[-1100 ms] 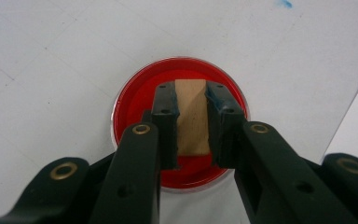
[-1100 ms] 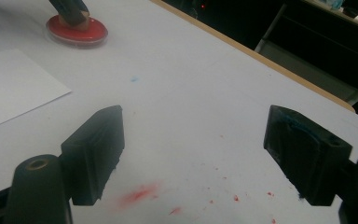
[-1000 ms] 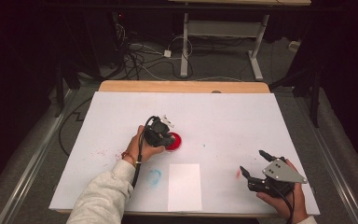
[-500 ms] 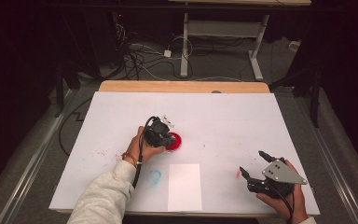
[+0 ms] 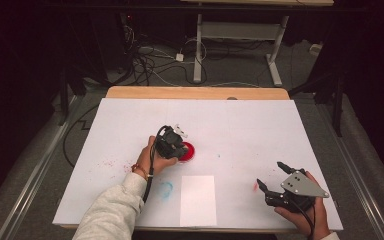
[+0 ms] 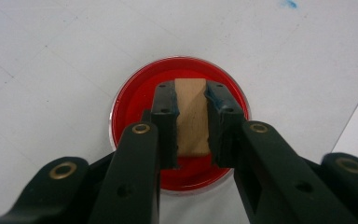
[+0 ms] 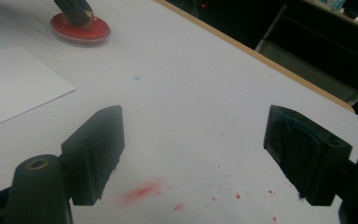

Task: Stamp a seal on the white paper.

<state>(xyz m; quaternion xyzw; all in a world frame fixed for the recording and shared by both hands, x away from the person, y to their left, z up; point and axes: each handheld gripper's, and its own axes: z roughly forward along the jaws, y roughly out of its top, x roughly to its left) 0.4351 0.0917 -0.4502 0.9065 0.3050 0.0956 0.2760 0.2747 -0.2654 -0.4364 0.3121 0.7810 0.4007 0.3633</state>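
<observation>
Left hand-held gripper (image 6: 191,123) pinching wooden block (image 6: 192,116), directly above red ink dish (image 6: 135,98).

A lab or test room, not a home — a white-covered table (image 5: 240,125) stands alone under a fixed overhead camera, ringed by dark curtains (image 5: 25,60). Loose cables (image 5: 150,62) trail across the grey floor (image 5: 240,67) behind it, beside the metal legs of a bench (image 5: 198,50). Paint smears (image 7: 142,191) on the sheet — it serves as a work surface.
</observation>
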